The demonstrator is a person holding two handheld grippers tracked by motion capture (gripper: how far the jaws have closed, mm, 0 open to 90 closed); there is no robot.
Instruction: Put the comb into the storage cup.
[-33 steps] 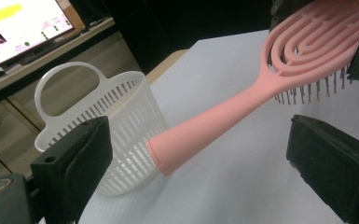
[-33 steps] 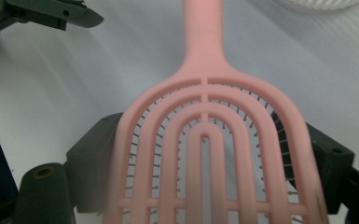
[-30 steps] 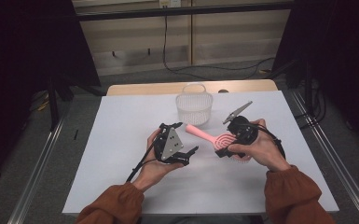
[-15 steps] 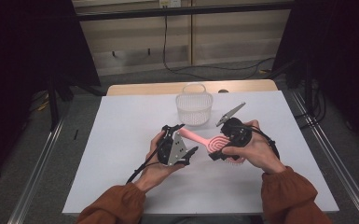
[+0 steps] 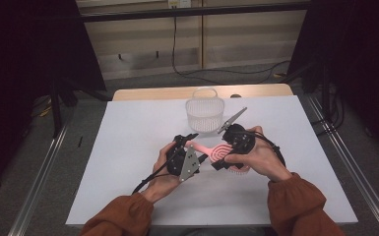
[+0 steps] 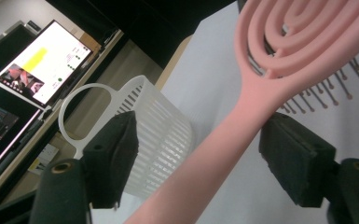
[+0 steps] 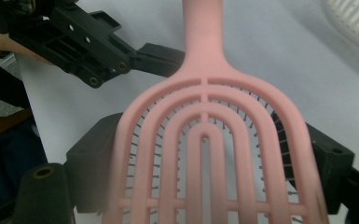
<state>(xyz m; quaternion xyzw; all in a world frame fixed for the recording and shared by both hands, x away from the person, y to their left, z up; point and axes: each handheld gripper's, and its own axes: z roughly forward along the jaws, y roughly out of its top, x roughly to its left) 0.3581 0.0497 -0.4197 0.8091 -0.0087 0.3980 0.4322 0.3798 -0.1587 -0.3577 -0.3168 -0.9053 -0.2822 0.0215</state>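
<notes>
High view: a pink hairbrush (image 5: 215, 152) is being held above the middle of a white table (image 5: 128, 137), between the two hands. The brush has an open, vented head made of nested arched ribs joined by a centre spine, with thin dark bristles showing through the gaps, and a smooth rounded handle of the same pink.

The right gripper (image 5: 226, 160) is clamping the head: in the right gripper view its black jaws are sitting against both outer edges of the head (image 7: 210, 154), so it is gripping the brush. The left gripper (image 5: 191, 143) is standing around the handle; in the left gripper view the handle (image 6: 214, 158) is passing between the two pads with a clear gap on the side toward the basket, while the other pad is lying close to it and contact cannot be confirmed. Its jaws have just been closing with the handle between them.

The table is a plain matte white sheet over a light wooden top. At 12 o'clock from the brush a white slatted basket (image 5: 205, 112) with a hoop handle is standing upright on the table, near but apart. Beyond the table, grey flooring, dark cables and pale wall panels are showing, with dark curtains on both sides; a lit monitor (image 6: 42, 60) is appearing in the left gripper view.

Long axis is running roughly from 4 o'clock to 10 o'clock, with the handle pointing toward 10 o'clock at the left gripper and the head at the right gripper.
</notes>
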